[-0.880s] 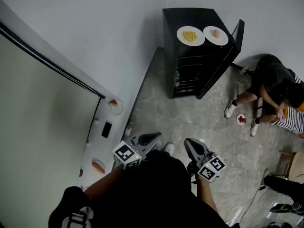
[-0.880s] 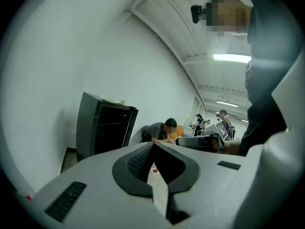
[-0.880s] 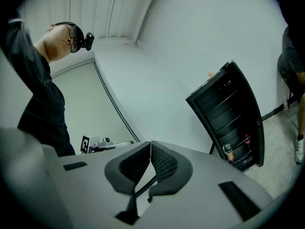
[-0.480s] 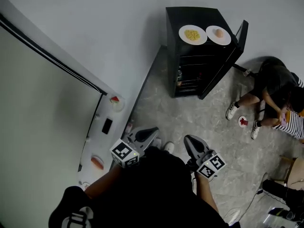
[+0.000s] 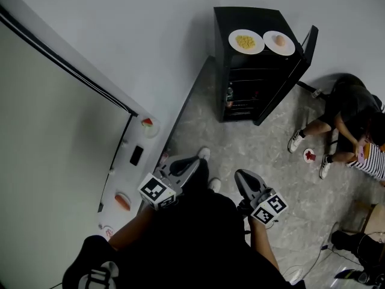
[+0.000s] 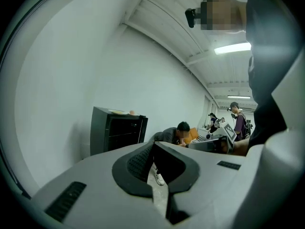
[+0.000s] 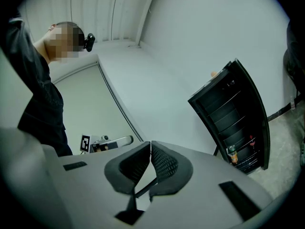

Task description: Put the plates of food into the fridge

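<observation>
A small black fridge (image 5: 252, 77) stands against the far wall with its door (image 5: 292, 71) swung open. On its top sit two white plates: one with yellow food (image 5: 245, 41) and one with a pale orange item (image 5: 279, 42). The fridge (image 6: 116, 130) also shows in the left gripper view and, tilted, the fridge (image 7: 233, 123) in the right gripper view. My left gripper (image 5: 194, 164) and right gripper (image 5: 243, 179) are held close to my body, well short of the fridge. Both are shut with nothing between the jaws.
A person (image 5: 352, 122) sits on the grey floor right of the fridge, with a small plate (image 5: 309, 155) by the feet. A white shelf (image 5: 129, 179) along the left wall carries a plate with red food (image 5: 147, 124), a dark phone-like object (image 5: 136, 155) and another dish (image 5: 122, 201).
The view has drifted slightly, so the fridge sits a little farther right. A shoe has stepped forward near the left gripper. Both grippers stay shut at my body.
</observation>
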`<action>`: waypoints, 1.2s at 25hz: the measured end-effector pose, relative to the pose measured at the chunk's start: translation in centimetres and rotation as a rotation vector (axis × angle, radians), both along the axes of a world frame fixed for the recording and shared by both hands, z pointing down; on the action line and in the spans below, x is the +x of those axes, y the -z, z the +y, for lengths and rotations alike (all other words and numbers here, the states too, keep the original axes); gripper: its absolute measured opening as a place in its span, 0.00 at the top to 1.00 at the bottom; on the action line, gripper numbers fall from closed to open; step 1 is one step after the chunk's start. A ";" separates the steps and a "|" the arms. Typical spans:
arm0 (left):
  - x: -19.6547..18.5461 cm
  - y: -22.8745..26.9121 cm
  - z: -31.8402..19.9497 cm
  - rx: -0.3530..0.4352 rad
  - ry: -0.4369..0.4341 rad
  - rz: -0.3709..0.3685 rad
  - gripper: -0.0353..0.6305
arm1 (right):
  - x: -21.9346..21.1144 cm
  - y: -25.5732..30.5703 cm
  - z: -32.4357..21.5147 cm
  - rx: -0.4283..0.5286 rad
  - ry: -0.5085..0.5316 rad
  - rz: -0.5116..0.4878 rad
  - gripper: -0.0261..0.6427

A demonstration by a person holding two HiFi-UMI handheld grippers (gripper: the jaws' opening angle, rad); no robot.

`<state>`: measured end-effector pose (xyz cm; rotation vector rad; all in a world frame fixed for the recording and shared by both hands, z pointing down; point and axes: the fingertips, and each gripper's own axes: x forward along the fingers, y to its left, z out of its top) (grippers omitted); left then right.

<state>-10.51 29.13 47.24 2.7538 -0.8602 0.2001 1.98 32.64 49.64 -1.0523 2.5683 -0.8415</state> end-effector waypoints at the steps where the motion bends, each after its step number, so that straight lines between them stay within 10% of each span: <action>1: 0.0 0.0 -0.3 -0.003 0.005 0.003 0.91 | 0.1 0.1 -0.2 0.000 -0.002 -0.005 0.92; 30: 0.5 -0.8 -12.5 -0.024 0.009 0.074 0.91 | -1.0 -1.8 -10.9 -0.086 0.001 -0.018 0.92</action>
